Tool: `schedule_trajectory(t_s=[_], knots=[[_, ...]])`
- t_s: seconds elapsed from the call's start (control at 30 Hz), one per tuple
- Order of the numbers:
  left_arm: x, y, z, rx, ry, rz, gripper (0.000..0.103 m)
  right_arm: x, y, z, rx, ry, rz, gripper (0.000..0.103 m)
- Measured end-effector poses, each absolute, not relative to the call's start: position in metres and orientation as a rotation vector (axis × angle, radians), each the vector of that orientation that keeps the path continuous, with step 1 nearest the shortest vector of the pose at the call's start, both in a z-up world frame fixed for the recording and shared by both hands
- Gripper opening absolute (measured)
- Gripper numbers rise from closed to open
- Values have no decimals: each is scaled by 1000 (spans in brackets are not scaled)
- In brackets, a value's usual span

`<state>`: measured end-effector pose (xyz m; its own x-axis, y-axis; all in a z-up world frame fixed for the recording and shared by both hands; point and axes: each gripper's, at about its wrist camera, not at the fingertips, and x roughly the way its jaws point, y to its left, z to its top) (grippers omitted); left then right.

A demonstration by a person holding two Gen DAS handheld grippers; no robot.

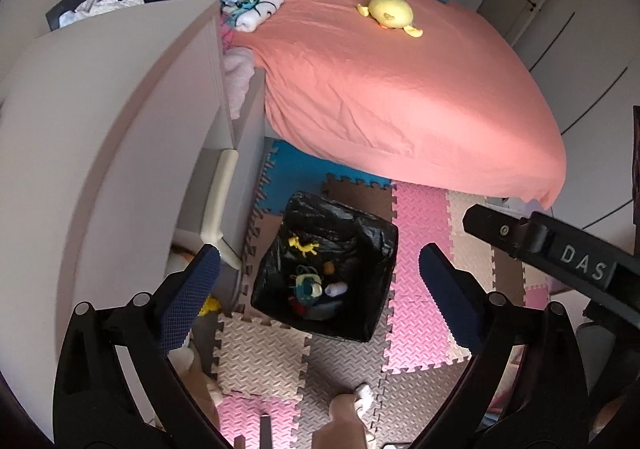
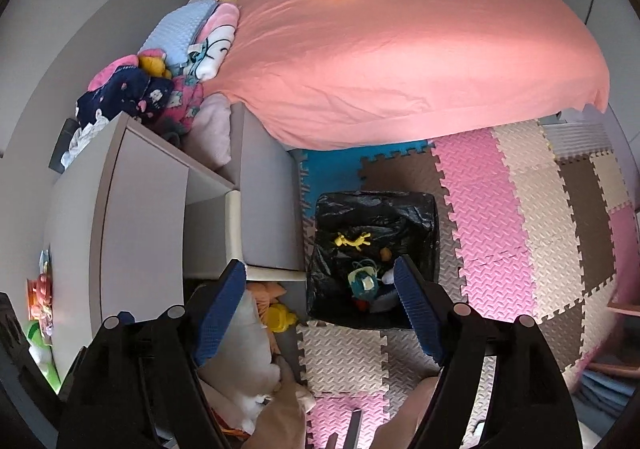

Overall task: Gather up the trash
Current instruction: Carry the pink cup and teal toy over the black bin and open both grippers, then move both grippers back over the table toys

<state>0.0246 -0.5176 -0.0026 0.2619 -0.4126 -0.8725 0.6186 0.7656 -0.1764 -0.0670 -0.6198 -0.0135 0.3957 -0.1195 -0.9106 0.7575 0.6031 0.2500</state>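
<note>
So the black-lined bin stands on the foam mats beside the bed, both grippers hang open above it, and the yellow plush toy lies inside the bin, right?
Not quite. The yellow plush toy lies on the pink bed, not in the bin, as the left wrist view shows. The rest holds: the bin stands on the foam mats, and the left gripper and right gripper are open and empty.

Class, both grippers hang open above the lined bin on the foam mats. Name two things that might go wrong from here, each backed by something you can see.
1. The bin stands close against the white cabinet; the left gripper might knock it when swinging away.
2. The yellow plush toy on the bed could be mistaken for trash, since toy-like items already lie in the bin.
</note>
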Motion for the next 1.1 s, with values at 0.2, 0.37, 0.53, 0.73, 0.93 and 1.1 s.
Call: schedule_trajectory(t_s=[0.2,0.37,0.53,0.73,0.93,1.1], knots=[[28,-495,15,210,1064,-682,96,-56,-604,-1,708,1010,-597,77],[34,-465,32,209,1015,-657,96,-45,-581,13,676,998,-566,77],[44,-431,46,168,989,-632,96,-31,-552,28,633,990,-532,77],[58,-378,58,127,958,-578,96,-8,-507,45,571,991,-467,77],[74,-318,64,87,947,-503,96,21,-453,56,507,999,-379,77],[88,-254,73,63,915,-416,96,49,-405,58,458,1015,-295,77]])
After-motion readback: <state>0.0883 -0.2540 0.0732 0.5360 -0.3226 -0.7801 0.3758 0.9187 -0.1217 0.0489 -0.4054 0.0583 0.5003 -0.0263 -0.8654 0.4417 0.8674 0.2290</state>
